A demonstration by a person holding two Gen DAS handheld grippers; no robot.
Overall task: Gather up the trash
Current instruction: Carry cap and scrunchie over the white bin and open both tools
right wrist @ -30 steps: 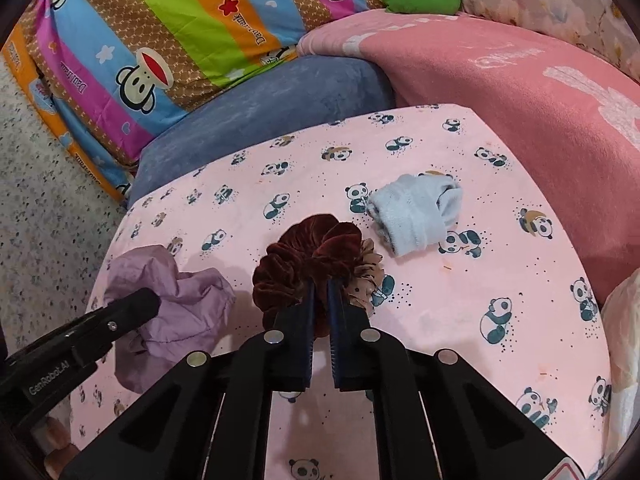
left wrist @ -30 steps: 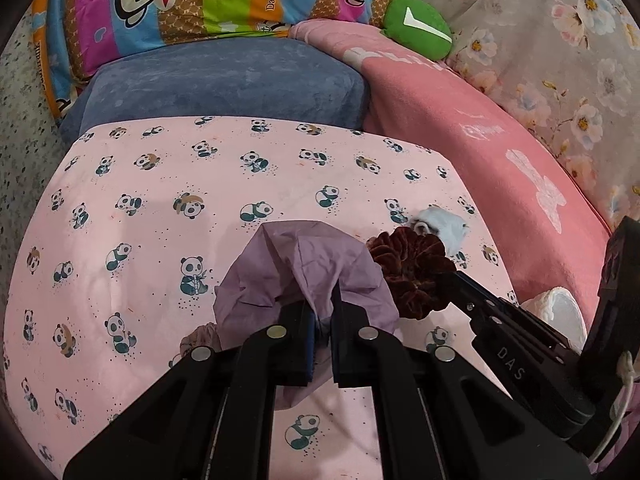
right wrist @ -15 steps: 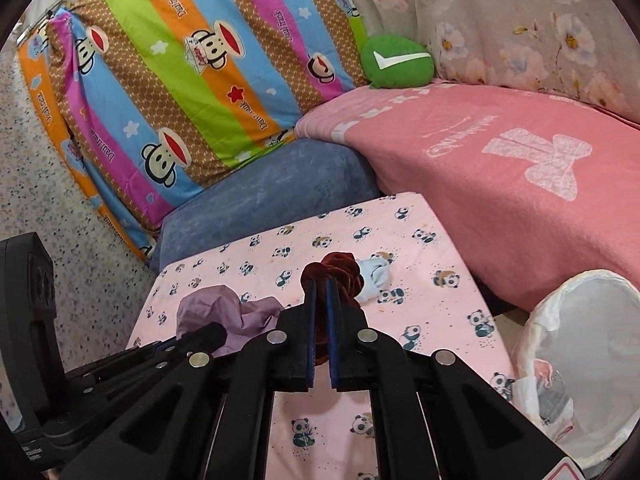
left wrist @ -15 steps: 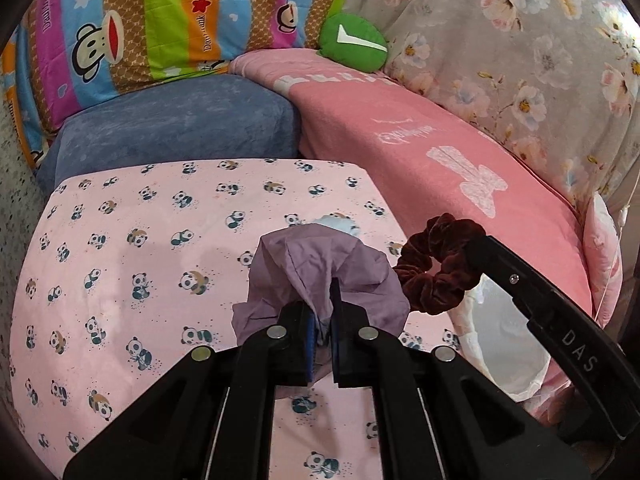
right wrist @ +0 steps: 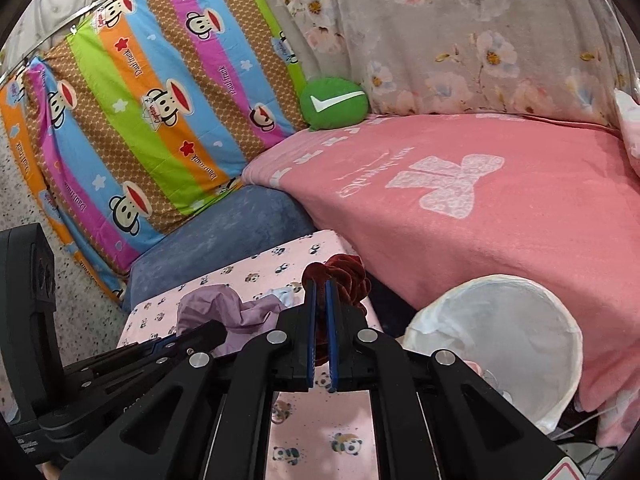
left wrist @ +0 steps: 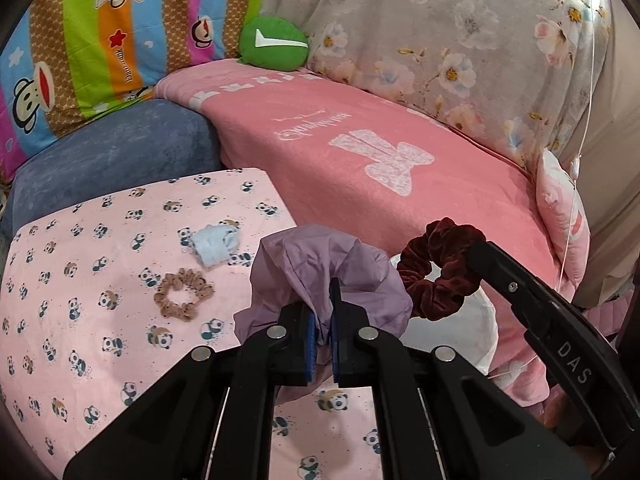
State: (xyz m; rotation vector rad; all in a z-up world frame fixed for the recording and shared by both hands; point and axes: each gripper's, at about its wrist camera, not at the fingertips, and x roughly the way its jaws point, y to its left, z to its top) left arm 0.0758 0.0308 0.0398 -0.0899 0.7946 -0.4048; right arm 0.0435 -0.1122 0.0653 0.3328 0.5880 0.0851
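Panda sheet: tan scrunchie visible only from left wrist.

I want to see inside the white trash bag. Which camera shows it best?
The right wrist view: the white trash bag shows its whole round opening there. In the left wrist view, only a piece of it peeks out behind the dark red scrunchie and purple cloth.

Velvety maroon scrunchie; thin matt lilac cloth; fleecy pink blanket.
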